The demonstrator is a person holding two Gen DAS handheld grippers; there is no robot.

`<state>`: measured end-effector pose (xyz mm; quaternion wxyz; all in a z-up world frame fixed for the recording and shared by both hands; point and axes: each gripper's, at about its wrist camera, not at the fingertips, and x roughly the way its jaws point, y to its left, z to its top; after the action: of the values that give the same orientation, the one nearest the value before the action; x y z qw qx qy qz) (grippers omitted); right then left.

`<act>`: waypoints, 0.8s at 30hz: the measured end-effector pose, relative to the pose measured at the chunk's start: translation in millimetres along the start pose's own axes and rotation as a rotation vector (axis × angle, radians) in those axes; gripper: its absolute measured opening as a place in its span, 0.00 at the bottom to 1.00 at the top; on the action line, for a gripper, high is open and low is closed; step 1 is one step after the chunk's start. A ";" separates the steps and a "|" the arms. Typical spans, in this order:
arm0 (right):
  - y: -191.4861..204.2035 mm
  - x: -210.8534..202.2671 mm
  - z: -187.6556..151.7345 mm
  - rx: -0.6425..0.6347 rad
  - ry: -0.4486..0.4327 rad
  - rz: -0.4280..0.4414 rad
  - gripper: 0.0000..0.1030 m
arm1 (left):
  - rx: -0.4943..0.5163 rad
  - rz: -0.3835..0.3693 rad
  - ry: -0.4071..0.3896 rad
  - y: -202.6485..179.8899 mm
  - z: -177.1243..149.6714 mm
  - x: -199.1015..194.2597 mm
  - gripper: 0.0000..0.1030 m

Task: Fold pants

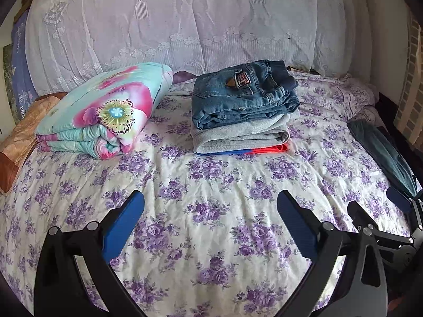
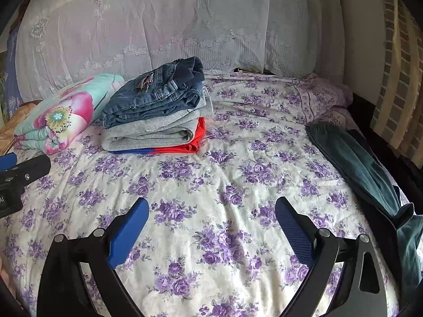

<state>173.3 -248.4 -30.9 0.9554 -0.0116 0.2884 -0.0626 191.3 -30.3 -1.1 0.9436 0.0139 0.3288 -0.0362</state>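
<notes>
Dark teal pants (image 2: 370, 169) lie unfolded in a long strip along the bed's right edge, one end hanging off; they also show in the left wrist view (image 1: 383, 153). My left gripper (image 1: 211, 200) is open and empty above the floral bedsheet. My right gripper (image 2: 211, 206) is open and empty, left of the pants. The right gripper shows at the right edge of the left wrist view (image 1: 380, 203); the left gripper's finger shows at the left edge of the right wrist view (image 2: 23, 169). A stack of folded clothes, jeans (image 1: 243, 92) on top, sits at the back.
A folded floral quilt (image 1: 103, 111) lies at the back left beside the folded stack (image 2: 156, 113). White lace-covered pillows (image 1: 185, 21) line the headboard. A brown cloth (image 1: 18, 142) lies at the left edge. A checked curtain (image 2: 399, 79) hangs on the right.
</notes>
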 end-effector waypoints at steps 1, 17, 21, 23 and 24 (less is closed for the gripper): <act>0.2 -0.9 0.2 -0.002 -0.003 -0.002 0.94 | 0.004 -0.002 -0.001 -1.6 -0.7 -0.7 0.95; -1.5 -4.1 0.4 0.001 0.000 0.002 0.94 | 0.019 -0.014 0.002 -8.7 -3.5 -1.3 0.95; -1.6 -4.5 0.3 0.003 -0.001 0.004 0.94 | 0.023 -0.011 -0.007 -9.0 -3.2 -1.9 0.95; -1.4 -4.3 0.0 0.003 0.000 0.004 0.94 | 0.024 -0.013 -0.006 -9.1 -3.1 -1.9 0.95; -1.3 -4.6 0.1 0.003 0.001 0.004 0.94 | 0.024 -0.015 -0.005 -9.1 -3.3 -1.9 0.95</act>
<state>169.4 -249.2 -28.3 0.9554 -0.0095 0.2886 -0.0612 187.1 -39.1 -2.5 0.9439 0.0227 0.3262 -0.0470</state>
